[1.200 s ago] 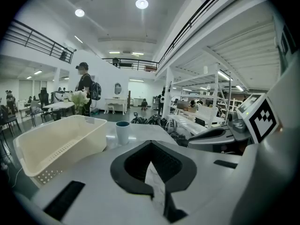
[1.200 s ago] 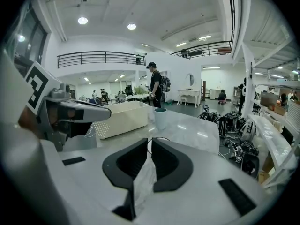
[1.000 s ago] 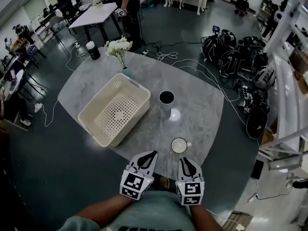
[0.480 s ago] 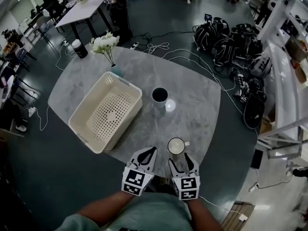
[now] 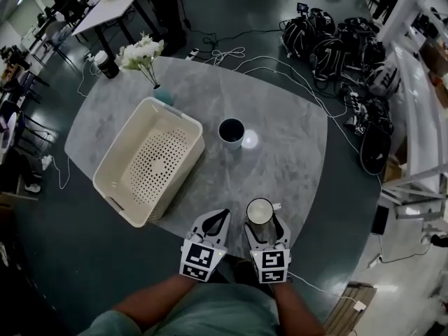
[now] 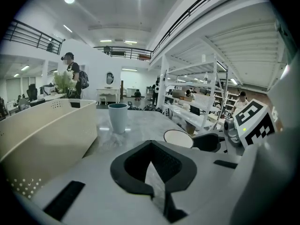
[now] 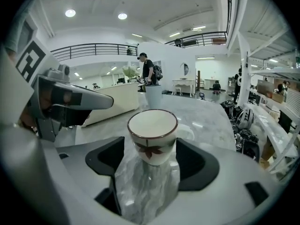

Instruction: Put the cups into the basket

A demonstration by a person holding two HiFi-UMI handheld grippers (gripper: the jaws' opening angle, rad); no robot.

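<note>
Right tongs: spread, having just been opening. The white cup stands between the jaws, and in the right gripper view there is a gap on each side, so the pads are not pressing yet.
Left tongs: pressed together, nothing in them, held low just left of the right pair at the near edge of the table.
White cup, place: upright on the table near its front edge, well apart from the basket. It has a dark rim and a leaf motif on the side facing the tongs, and a small handle points off to the right.
Blue cup: upright at mid-table, just right of the basket's far corner, untouched.
Basket: pale, perforated, empty, on the left half of the table, with a flower vase beyond its far corner.
Step in hand (judgement): closing on the white cup. Neither cup is in the basket yet.
Handling (judgement): it looks like glazed ceramic, so stiff, smooth and likely slippery under the pads. It has moderate weight for its size and would chip or break if dropped or knocked on the basket wall.
Where to grip (judgement): across the body at mid-height, on opposite sides and clear of the handle. The cup tapers toward the foot, so a low pinch could squeeze it upward and out.
Carry (judgement): keep it upright, lift it over the rim and set it down on the basket floor rather than letting it fall.
</note>
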